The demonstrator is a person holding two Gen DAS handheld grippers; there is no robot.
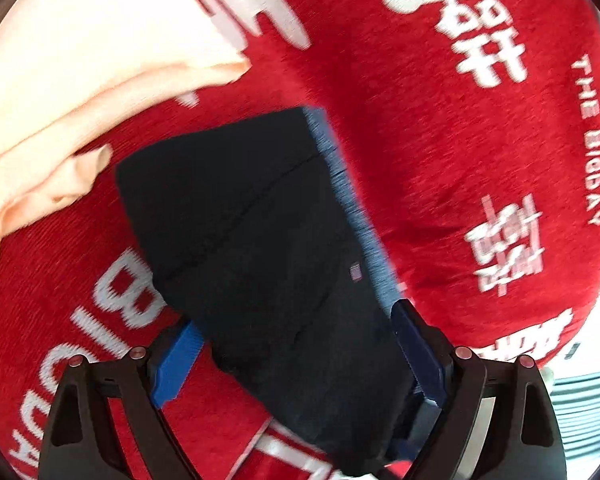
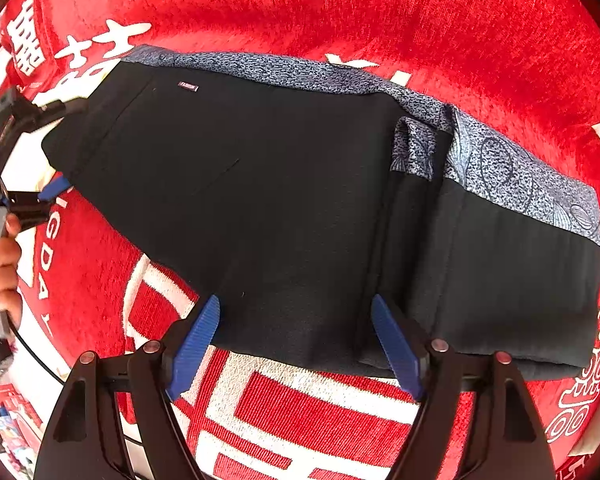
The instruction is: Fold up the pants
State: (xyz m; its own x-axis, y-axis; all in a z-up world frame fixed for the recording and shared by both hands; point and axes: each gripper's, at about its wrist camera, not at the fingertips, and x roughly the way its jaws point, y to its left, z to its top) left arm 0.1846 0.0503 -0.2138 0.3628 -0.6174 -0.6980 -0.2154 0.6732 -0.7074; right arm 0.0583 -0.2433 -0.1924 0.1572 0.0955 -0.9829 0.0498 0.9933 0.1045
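Between both spread tongs — left tongs (image 1: 300, 364), right tongs (image 2: 296, 344) — lie the folded pants (image 2: 284, 200), unpinched.

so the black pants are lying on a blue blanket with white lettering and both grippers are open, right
Not quite: the blanket is red, not blue, as the right wrist view shows. The rest holds: its lettering is white, the black pants lie on it, and the left gripper and right gripper both have their jaws spread open.
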